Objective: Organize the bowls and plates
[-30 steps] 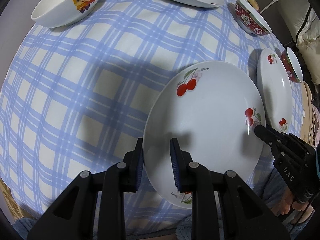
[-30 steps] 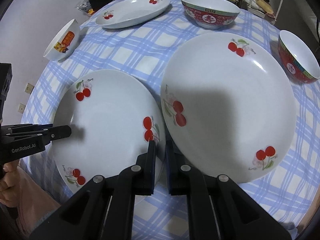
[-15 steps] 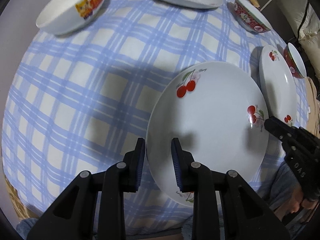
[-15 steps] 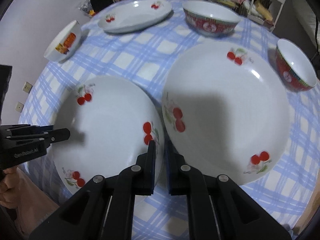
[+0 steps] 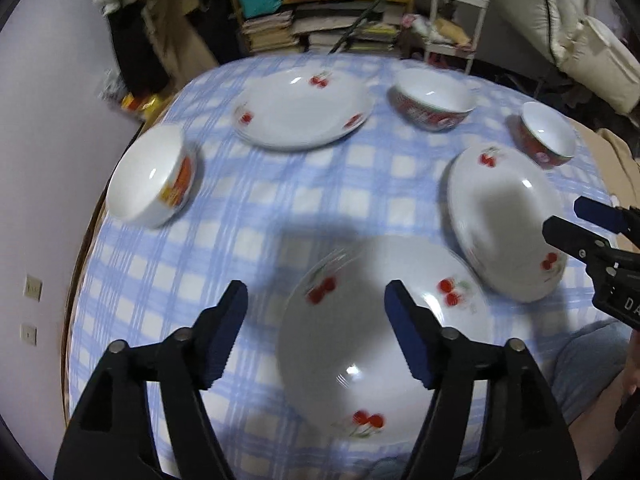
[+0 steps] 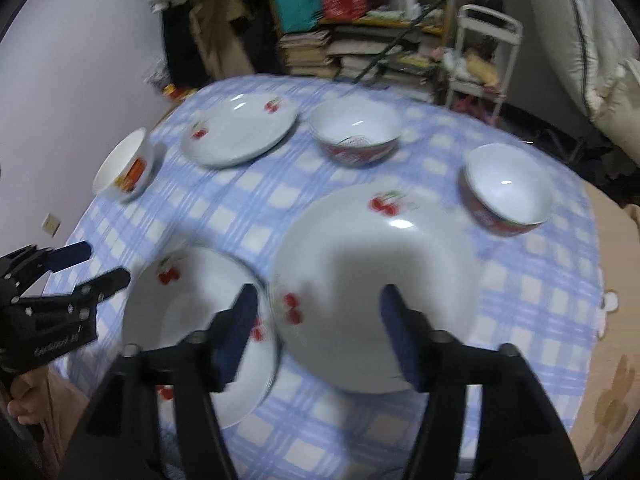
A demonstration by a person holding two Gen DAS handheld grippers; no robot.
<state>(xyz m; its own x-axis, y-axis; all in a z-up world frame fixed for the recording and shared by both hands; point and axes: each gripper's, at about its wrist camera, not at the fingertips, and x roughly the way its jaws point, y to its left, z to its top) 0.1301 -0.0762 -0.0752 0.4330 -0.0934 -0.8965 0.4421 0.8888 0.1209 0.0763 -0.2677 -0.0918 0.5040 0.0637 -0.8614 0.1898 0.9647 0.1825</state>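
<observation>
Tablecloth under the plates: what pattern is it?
A blue and white check; the tablecloth shows best in the left wrist view.

white cherry-print plates (image 5: 380,344), blue-and-white plaid tablecloth (image 5: 256,208), red-patterned bowls (image 6: 354,132)

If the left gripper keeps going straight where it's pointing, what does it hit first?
Probably the near cherry plate: the open left gripper has its jaws astride it. Height is unclear in the blur.

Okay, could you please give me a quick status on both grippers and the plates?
Left hand-held gripper open, right hand-held gripper open, both empty. Near plate and big plate flat on the table. Nothing in the way.
</observation>
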